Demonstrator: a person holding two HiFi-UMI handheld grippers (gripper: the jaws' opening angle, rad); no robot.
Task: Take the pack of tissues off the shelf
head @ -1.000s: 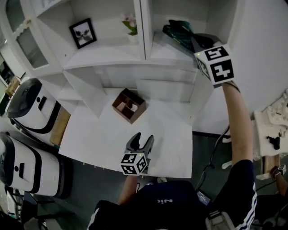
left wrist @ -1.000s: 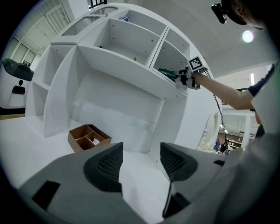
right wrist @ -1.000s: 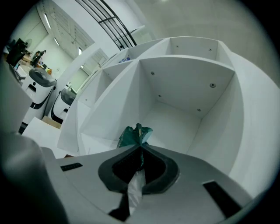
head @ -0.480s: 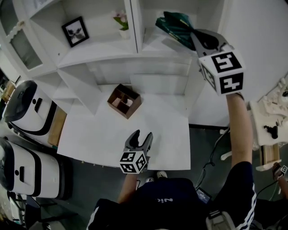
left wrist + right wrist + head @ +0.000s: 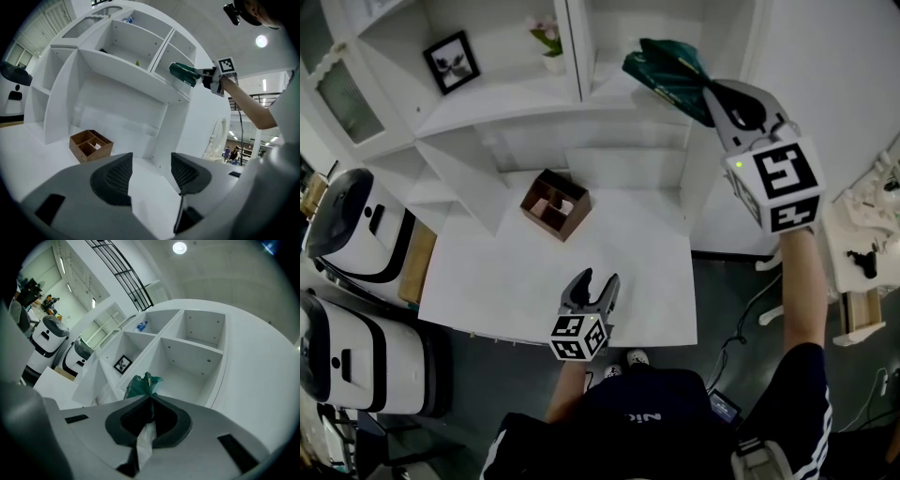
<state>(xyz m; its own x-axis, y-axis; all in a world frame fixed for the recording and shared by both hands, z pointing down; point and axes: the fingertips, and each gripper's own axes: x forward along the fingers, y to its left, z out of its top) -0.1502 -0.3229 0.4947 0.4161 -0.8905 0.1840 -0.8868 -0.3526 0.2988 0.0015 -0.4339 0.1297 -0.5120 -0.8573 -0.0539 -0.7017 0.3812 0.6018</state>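
- Right claw [image 5: 707, 88] is seen closed tight on one end of the pack of tissues [image 5: 667, 67]; in the right gripper view its dark pads are pressed together on the green wrapping, and a pale strip hangs down between them.
- From the pinch, the rest of the green pack is seen sticking out past the claw's tips, toward the white shelf [image 5: 534, 105].
- In the head view the pack is seen at the open front of the shelf's upper right compartment. In the left gripper view it is seen in the air, just in front of that compartment's front edge and carried only by the claw.
- Left claw [image 5: 600, 280] is held low over the near part of the white counter [image 5: 637, 262], well apart from the pack. Its jaws stand wide apart and nothing is seen between them.
- A brown wooden box [image 5: 555, 203] with compartments is seen on the counter near the shelf's foot, between the two claws and touched by neither.
- A framed picture [image 5: 451, 62] and a small potted flower [image 5: 548, 39] are seen in the compartment left of the pack.
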